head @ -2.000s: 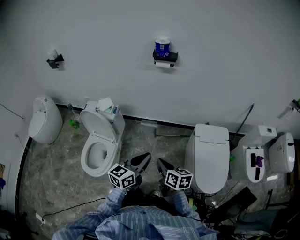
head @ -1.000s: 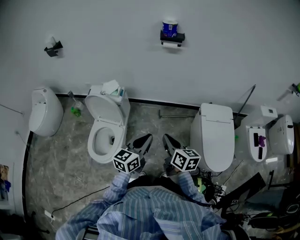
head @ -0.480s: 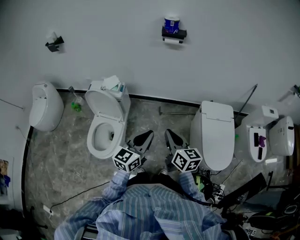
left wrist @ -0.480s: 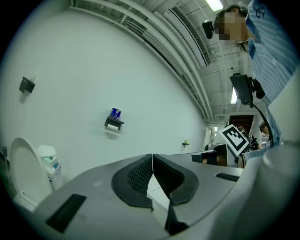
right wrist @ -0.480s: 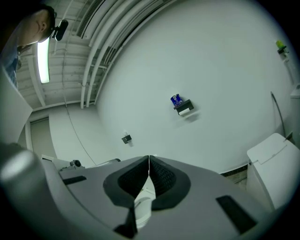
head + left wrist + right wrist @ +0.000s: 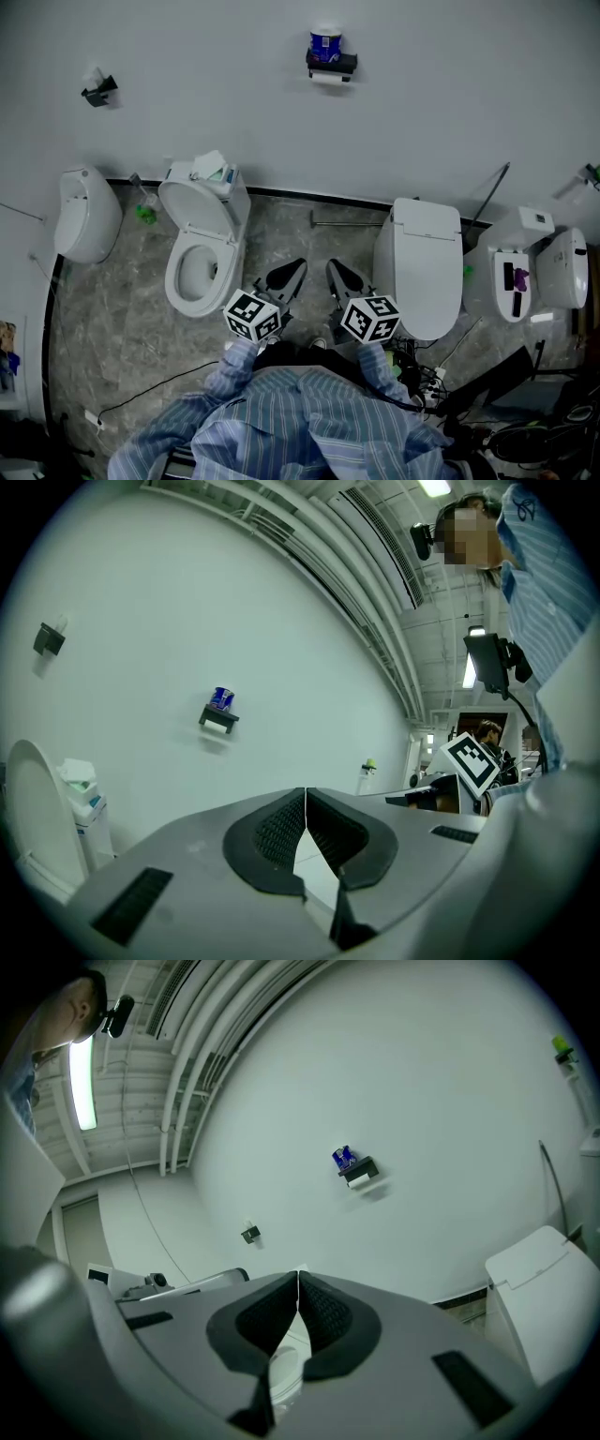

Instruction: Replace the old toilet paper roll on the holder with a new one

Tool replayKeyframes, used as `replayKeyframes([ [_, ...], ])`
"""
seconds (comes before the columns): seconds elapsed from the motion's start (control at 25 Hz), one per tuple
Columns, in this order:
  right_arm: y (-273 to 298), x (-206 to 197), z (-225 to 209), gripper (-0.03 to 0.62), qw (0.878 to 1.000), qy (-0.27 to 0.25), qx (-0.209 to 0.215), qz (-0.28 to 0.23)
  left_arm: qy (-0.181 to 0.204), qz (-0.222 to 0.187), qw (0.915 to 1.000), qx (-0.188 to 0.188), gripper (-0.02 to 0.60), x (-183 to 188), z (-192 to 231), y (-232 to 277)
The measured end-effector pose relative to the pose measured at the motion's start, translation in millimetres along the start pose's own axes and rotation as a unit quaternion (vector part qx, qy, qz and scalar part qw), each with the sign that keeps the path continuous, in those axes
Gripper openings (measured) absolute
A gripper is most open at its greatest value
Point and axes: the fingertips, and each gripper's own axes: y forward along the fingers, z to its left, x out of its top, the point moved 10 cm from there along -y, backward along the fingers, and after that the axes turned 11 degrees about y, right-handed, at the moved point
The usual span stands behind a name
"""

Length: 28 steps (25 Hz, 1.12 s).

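Observation:
A dark paper holder (image 6: 330, 64) is fixed high on the white wall. A white roll (image 6: 328, 79) hangs under it and a blue-wrapped roll (image 6: 325, 43) stands on its shelf. The holder (image 6: 217, 719) shows far off in the left gripper view, and the holder (image 6: 357, 1172) also in the right gripper view. My left gripper (image 6: 292, 272) and right gripper (image 6: 334, 272) are held side by side over the floor, well short of the wall. Both are shut and empty, tips meeting.
An open-lidded toilet (image 6: 199, 251) stands left of my grippers, a closed one (image 6: 419, 267) right. A urinal (image 6: 86, 225) is at far left, another toilet (image 6: 534, 281) at far right. A second small holder (image 6: 97, 91) is on the wall. Cables (image 6: 427, 380) lie near my feet.
The view has swung about and shifted slightly right, so the wall holder now sits a little further left. Both grippers stay shut, side by side, and have crept forward together.

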Motion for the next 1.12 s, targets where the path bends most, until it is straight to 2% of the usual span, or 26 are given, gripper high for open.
replayKeyframes([
  [0.36, -12, 7, -41, 0.005, 1.0, 0.01, 0.0, 0.018, -0.007, 0.015, 0.9998, -0.007, 0.006, -16, -26, 32],
  [0.56, -1, 8, -48, 0.005, 0.999, 0.018, 0.009, 0.025, -0.007, 0.024, 0.9997, -0.003, 0.006, -16, -17, 40],
  [0.88, 45, 24, -65, 0.006, 0.999, 0.026, -0.002, 0.031, -0.016, 0.033, 0.9992, -0.015, 0.006, -20, 28, 70],
  [1.12, 115, 61, -78, 0.006, 0.999, 0.03, -0.006, 0.027, -0.019, 0.04, 0.9987, -0.026, 0.006, -17, 102, 110],
])
